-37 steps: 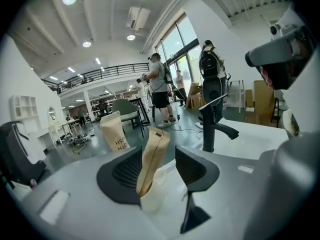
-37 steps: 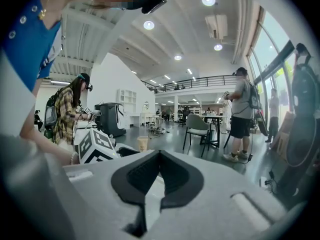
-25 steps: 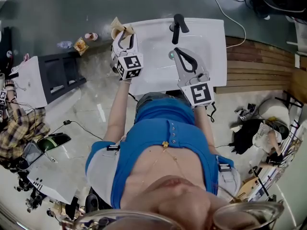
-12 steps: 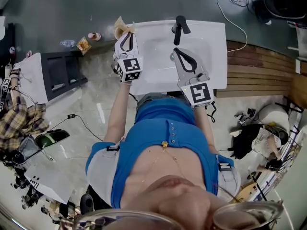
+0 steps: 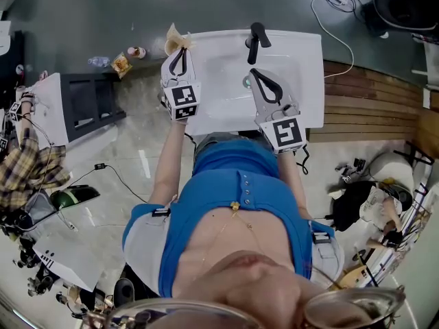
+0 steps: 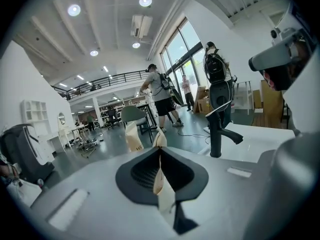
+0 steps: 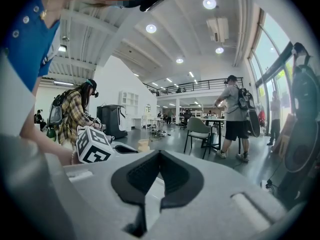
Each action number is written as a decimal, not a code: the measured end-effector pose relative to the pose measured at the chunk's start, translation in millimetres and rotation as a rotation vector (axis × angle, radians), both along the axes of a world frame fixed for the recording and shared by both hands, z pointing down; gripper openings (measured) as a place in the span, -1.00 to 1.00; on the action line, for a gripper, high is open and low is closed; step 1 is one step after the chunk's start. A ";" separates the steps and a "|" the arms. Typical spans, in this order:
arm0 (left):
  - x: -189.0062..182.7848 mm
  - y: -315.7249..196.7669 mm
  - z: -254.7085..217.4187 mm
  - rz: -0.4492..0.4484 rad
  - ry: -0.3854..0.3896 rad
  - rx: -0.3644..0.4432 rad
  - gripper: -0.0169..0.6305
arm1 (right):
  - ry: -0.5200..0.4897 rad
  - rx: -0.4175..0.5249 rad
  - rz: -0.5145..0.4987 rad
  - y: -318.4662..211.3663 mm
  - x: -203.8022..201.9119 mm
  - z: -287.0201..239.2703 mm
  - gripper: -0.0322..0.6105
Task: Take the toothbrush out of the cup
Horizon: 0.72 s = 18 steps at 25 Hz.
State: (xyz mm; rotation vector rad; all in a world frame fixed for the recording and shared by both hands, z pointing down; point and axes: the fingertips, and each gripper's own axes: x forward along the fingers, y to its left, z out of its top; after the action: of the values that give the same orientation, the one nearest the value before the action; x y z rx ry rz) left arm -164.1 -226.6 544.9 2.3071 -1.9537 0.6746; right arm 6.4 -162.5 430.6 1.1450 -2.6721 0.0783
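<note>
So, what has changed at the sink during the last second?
The left gripper has just been closing its jaws, which stood wide apart a second ago. It now pinches the cream toothbrush at the left corner of the sink, near the beige cup. Unchanged: the right gripper, shut and empty over the basin, the black faucet, and the cup.

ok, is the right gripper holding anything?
No, the right gripper has its jaws shut against each other with nothing between them.
</note>
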 end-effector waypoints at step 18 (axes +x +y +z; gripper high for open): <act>-10.0 24.9 -76.3 -0.066 0.149 0.116 -0.93 | -0.019 0.034 -0.036 3.2 2.8 -8.1 -0.89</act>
State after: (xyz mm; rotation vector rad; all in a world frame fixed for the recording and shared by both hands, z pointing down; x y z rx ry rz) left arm -174.1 -201.7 468.6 2.2696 -2.0405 0.3817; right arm 9.2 -159.3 422.4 1.1105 -2.7198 0.0383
